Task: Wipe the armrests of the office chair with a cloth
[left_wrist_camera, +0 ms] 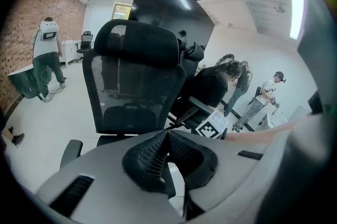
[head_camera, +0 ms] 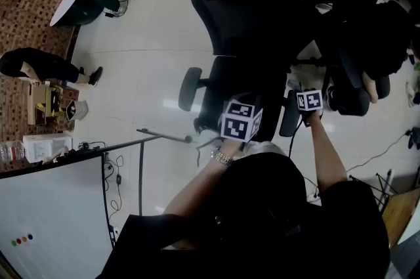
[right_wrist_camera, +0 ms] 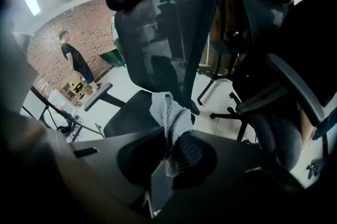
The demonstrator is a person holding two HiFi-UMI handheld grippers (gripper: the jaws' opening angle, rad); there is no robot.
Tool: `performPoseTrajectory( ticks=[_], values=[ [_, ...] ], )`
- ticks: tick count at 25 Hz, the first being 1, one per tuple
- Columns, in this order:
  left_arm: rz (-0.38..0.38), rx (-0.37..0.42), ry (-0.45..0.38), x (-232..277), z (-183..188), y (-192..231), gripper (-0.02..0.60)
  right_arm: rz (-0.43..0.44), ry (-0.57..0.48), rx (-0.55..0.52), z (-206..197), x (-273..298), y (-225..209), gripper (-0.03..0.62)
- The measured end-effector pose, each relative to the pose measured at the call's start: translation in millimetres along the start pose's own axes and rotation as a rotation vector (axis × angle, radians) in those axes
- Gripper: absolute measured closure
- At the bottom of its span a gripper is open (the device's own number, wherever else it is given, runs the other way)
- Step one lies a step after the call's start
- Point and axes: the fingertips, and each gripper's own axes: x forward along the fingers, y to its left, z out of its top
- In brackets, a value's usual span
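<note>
Cloth [right_wrist_camera: 169, 115], grey knit: was clamped by my R gripper [right_wrist_camera: 172, 152], jaws closed on it. My L gripper [left_wrist_camera: 167, 136] had jaws together, empty. Office chair [head_camera: 252, 21] stood at 12 o'clock.

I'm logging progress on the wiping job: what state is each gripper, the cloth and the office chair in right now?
Left gripper: shut, nothing between its jaws.
Right gripper: shut on the cloth.
Cloth: bunched, sticking up out of the jaws.
Office chair: upright, seat unoccupied.
</note>
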Motion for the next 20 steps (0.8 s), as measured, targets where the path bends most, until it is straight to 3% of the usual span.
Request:
performPoseTrajectory(
  ticks=[6, 12, 16, 20],
  values=[
    [0.008, 0.024, -0.007, 3, 4, 5, 0.581, -0.069, 0.147, 0.032, -28, 42, -2, 0.56],
    [0.007, 0.024, -0.003, -8, -4, 3, 0.581, -0.095, 0.247, 0.013, -85, 49, 1, 0.56],
    [0.021, 0.011, -0.006, -13, -5, 8, 0.581, -0.049, 0.296, 0.022, -135, 52, 21, 0.56],
    [0.013, 0.008, -0.004, -14, -9, 5, 0.581, 0.0, 0.237, 0.036, -170, 50, 49, 0.56]
  ],
)
